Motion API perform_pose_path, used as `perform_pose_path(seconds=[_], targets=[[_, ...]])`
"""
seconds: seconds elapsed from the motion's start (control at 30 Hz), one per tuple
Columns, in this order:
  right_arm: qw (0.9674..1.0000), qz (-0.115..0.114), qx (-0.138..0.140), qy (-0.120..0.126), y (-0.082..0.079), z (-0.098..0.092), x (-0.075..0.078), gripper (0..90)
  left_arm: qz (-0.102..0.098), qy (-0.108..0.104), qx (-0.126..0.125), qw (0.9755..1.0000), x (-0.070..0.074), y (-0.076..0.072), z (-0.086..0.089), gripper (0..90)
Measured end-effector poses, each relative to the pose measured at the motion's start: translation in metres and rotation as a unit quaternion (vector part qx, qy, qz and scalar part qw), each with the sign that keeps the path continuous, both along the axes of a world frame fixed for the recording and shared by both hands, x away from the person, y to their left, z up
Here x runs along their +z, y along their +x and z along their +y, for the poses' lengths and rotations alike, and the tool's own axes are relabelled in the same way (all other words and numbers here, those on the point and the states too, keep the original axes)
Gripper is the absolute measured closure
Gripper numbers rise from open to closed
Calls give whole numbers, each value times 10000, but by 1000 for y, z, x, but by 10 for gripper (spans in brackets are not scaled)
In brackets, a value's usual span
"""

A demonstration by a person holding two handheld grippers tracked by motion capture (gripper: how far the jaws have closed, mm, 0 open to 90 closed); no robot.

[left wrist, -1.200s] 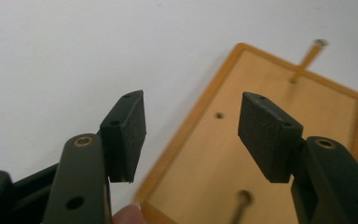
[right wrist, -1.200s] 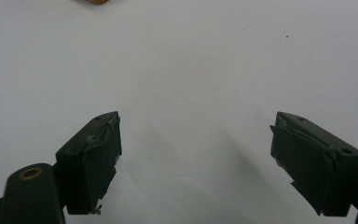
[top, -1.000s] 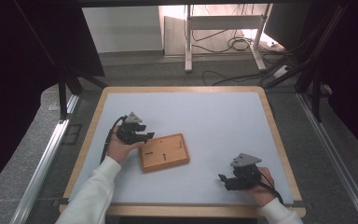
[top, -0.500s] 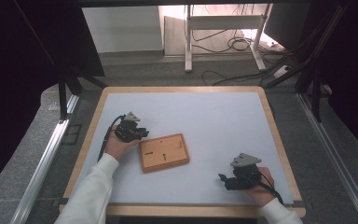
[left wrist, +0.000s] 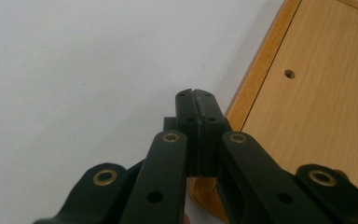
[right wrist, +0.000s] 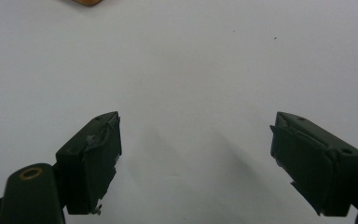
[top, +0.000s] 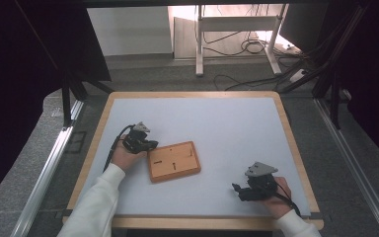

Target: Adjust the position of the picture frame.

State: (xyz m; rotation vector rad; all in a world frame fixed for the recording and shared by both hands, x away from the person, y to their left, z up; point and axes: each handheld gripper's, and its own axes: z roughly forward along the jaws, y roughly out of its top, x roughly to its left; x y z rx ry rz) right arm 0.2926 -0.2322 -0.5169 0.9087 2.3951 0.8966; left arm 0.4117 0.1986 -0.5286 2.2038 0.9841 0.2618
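Left tongs point(left wrist: 196, 95) just pressed together | right tongs point(right wrist: 196, 154) spread | white tabletop point(top: 217, 123)

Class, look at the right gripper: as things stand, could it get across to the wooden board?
Probably yes. The right gripper is open, and bare table lies between it and the wooden board; the left gripper sits at the board's far edge.

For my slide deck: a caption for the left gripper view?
Shut black left gripper beside the orange-rimmed wooden board on the white table.
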Motion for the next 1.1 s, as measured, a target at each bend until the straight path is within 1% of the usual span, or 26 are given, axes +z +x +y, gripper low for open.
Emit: perform_pose_path(seconds=[0.07,0.13,0.17,0.2,0.23,0.33,0.37,0.4,0.5,0.63,0.67,0.73,0.9,1.1], targets=[[10000,-2,3,-1,0,-1,1,167,-17,37,-35,10000,-1,0,2,900],[10000,-19,-9,9,0,-2,1,168,-25,1,-26,10000,-1,0,2,900],[10000,-26,-41,36,1,-3,2,168,-10,-20,-96,10000,-1,0,3,900],[10000,-34,-51,34,1,-3,2,168,-10,-20,-96,10000,-1,0,3,900],[10000,-37,-50,28,1,-3,2,168,31,-48,-141,9999,-2,0,4,900],[10000,-29,-39,17,1,-3,2,168,45,93,-228,9997,-4,-2,2,900],[10000,-24,-40,19,1,-3,2,168,45,93,-228,9997,-4,-2,2,900],[10000,-23,-39,19,0,-3,2,168,8,140,-293,9995,-4,-4,1,900],[10000,-27,-47,24,0,-3,2,168,5,166,-378,9991,-3,-8,0,900],[10000,-40,-57,16,1,-4,2,168,8,133,-409,9991,-4,-13,-1,900],[10000,-41,-54,14,1,-4,2,168,0,129,-474,9988,-4,-17,-2,900],[10000,-35,-49,6,1,-4,2,168,-40,147,-540,9984,-4,-22,-3,900],[10000,-9,-55,-3,1,-4,2,168,-64,205,-678,9975,-3,-35,-5,900],[10000,2,-46,-2,0,-3,2,168,-93,171,-806,9966,-4,-52,-10,900]])
